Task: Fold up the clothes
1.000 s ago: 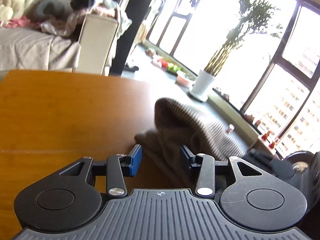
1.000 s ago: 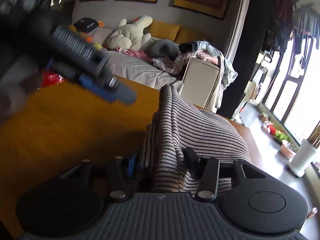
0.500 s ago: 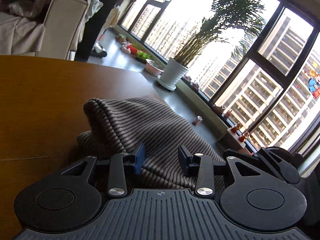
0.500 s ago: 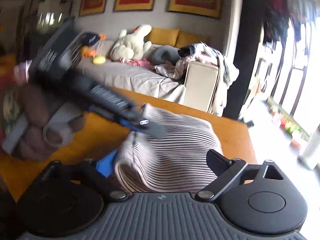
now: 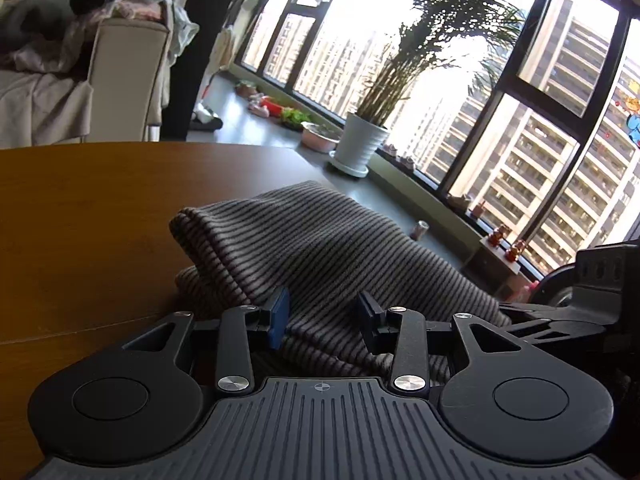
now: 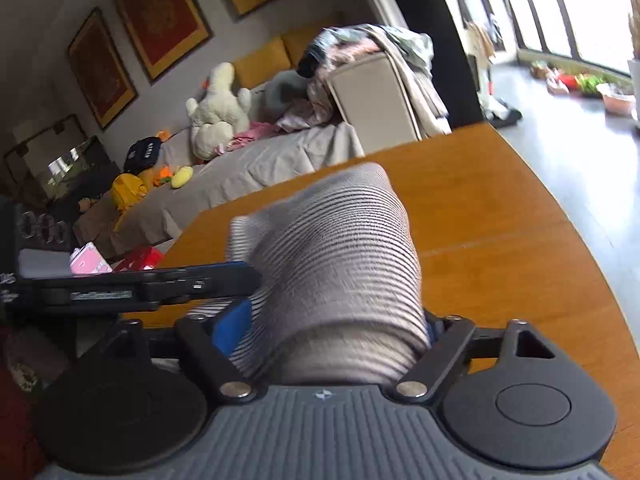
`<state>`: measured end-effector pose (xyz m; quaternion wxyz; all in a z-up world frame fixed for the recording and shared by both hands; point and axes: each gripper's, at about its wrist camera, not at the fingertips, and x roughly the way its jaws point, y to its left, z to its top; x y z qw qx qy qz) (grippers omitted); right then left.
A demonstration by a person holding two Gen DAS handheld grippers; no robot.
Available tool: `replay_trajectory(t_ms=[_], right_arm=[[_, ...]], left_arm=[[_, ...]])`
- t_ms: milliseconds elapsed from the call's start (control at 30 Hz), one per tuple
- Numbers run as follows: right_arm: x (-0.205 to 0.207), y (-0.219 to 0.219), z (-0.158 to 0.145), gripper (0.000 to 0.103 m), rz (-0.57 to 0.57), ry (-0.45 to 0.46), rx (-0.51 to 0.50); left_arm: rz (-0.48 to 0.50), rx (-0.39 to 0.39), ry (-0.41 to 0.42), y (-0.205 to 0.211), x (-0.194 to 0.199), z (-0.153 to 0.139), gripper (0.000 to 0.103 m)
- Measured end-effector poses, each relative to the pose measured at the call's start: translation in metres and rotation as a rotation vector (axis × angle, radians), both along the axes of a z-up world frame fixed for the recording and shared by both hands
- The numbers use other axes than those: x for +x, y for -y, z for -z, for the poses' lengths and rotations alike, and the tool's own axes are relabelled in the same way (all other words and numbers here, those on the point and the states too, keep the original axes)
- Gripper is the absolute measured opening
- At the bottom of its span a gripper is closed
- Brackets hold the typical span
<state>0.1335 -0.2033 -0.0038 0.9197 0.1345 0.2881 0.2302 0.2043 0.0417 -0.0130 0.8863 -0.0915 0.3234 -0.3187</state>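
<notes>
A striped grey-brown knit garment [image 5: 320,256] lies bunched and folded over on the wooden table [image 5: 80,216]. My left gripper [image 5: 322,316] is open, its blue-padded fingers standing apart on either side of a fold of the cloth. In the right wrist view the same garment [image 6: 344,264] fills the space between the wide-open jaws of my right gripper [image 6: 324,328], blurred by motion. The left gripper's fingers [image 6: 160,286] reach in from the left beside the cloth.
The table's curved edge [image 6: 580,240] runs on the right, with floor beyond. A sofa [image 6: 260,160] with a plush toy and piled clothes stands behind the table. A potted plant [image 5: 360,148] stands by the windows. The right gripper's body [image 5: 592,296] is close at my left gripper's right.
My right gripper has opened wide and let the garment go, then tilted. The raised cloth has dropped into a lower folded pile. My left gripper has swung around to the garment.
</notes>
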Motion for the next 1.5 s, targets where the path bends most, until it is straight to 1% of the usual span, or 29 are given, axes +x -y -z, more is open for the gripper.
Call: replay_trajectory(t_ms=[33,67,100,133,167,200,233,300,367,433,467,533,600,700,767,800,900,933,967,1000,1033,1067,1100,1133,1233,1267,1367,1467,1500], right_arm=[[-0.007,-0.001,-0.008,0.063,-0.022,0.035,-0.001],[-0.014,-0.003,-0.016,0.062,-0.043,0.07,-0.001],[-0.019,-0.005,-0.022,0.062,-0.052,0.091,-0.025],[-0.021,-0.007,-0.021,0.063,-0.045,0.099,-0.069],[-0.02,-0.012,-0.019,0.063,-0.03,0.089,-0.133],[-0.018,-0.014,-0.011,0.064,-0.006,0.062,-0.173],[-0.017,-0.016,-0.002,0.067,0.017,0.035,-0.212],[-0.021,-0.015,0.003,0.071,0.046,0.024,-0.204],[-0.021,-0.015,0.004,0.08,0.067,0.015,-0.193],[-0.021,-0.013,0.002,0.102,0.064,0.009,-0.183],[-0.02,-0.011,0.002,0.103,0.052,0.0,-0.177],[-0.021,-0.008,-0.004,0.103,0.04,0.02,-0.165],[-0.023,0.0,-0.017,0.103,0.027,0.078,-0.115],[-0.018,0.013,-0.039,0.103,0.092,0.159,-0.019],[0.005,0.02,-0.049,0.103,0.129,0.147,0.044],[0.018,0.022,-0.051,0.103,0.114,0.115,0.068],[0.069,0.021,-0.044,0.103,0.036,-0.026,0.102],[0.083,0.02,-0.04,0.103,0.033,-0.068,0.094],[0.096,0.017,-0.034,0.103,0.035,-0.115,0.07],[0.109,0.012,-0.026,0.1,0.026,-0.184,0.043],[0.122,0.008,-0.018,0.089,0.018,-0.254,0.015],[0.13,0.004,-0.01,0.085,-0.007,-0.314,0.014],[0.13,0.002,-0.011,0.072,-0.027,-0.318,0.025],[0.13,-0.001,-0.012,0.067,-0.048,-0.321,0.036],[0.104,-0.009,-0.036,0.061,-0.113,-0.185,0.032],[0.095,-0.011,-0.043,0.061,-0.144,-0.135,0.036],[0.087,-0.013,-0.039,0.061,-0.117,-0.11,-0.062],[0.092,-0.006,-0.022,0.061,-0.031,-0.14,-0.136],[0.092,-0.001,-0.019,0.064,-0.022,-0.144,-0.117]], left_arm=[[-0.01,0.004,0.0,-0.003,0.001,-0.001,0.043],[-0.018,0.0,-0.005,-0.007,0.002,-0.001,0.045],[-0.023,-0.014,-0.017,-0.011,0.003,-0.001,0.047],[-0.026,-0.024,-0.026,-0.013,0.004,0.001,0.048],[-0.026,-0.031,-0.031,-0.014,0.004,0.002,0.048],[-0.024,-0.035,-0.033,-0.014,0.004,0.004,0.047],[-0.018,-0.031,-0.028,-0.011,0.003,0.005,0.046],[-0.011,-0.009,-0.007,-0.005,0.0,0.004,0.046],[-0.009,0.009,0.004,-0.001,-0.001,0.003,0.046],[-0.009,0.003,-0.002,-0.003,0.001,0.003,0.046],[-0.011,0.0,-0.004,-0.004,0.001,0.004,0.047],[-0.015,-0.002,-0.007,-0.006,0.001,0.004,0.047],[-0.015,0.01,0.003,-0.005,-0.001,0.005,0.047],[-0.011,0.009,0.006,-0.004,-0.001,0.006,0.048],[-0.01,0.008,0.007,-0.004,0.0,0.006,0.048],[-0.01,0.008,0.008,-0.003,0.0,0.006,0.049],[-0.01,0.021,0.015,-0.002,-0.002,0.006,0.05],[-0.011,0.024,0.015,-0.002,-0.003,0.006,0.05],[-0.012,0.027,0.014,-0.002,-0.004,0.006,0.05],[-0.012,0.029,0.014,-0.002,-0.004,0.006,0.05],[-0.011,0.032,0.015,-0.002,-0.005,0.005,0.05],[-0.012,0.035,0.016,-0.001,-0.005,0.005,0.05],[-0.013,0.038,0.016,-0.001,-0.005,0.006,0.051],[-0.014,0.038,0.014,-0.002,-0.005,0.006,0.051],[-0.015,0.038,0.009,-0.002,-0.007,0.006,0.06],[-0.017,0.041,0.009,-0.002,-0.008,0.006,0.062],[-0.009,0.036,0.008,-0.002,-0.01,0.008,0.062],[0.0,0.031,0.014,0.001,-0.012,0.009,0.062],[0.0,0.04,0.021,0.004,-0.013,0.008,0.062]])
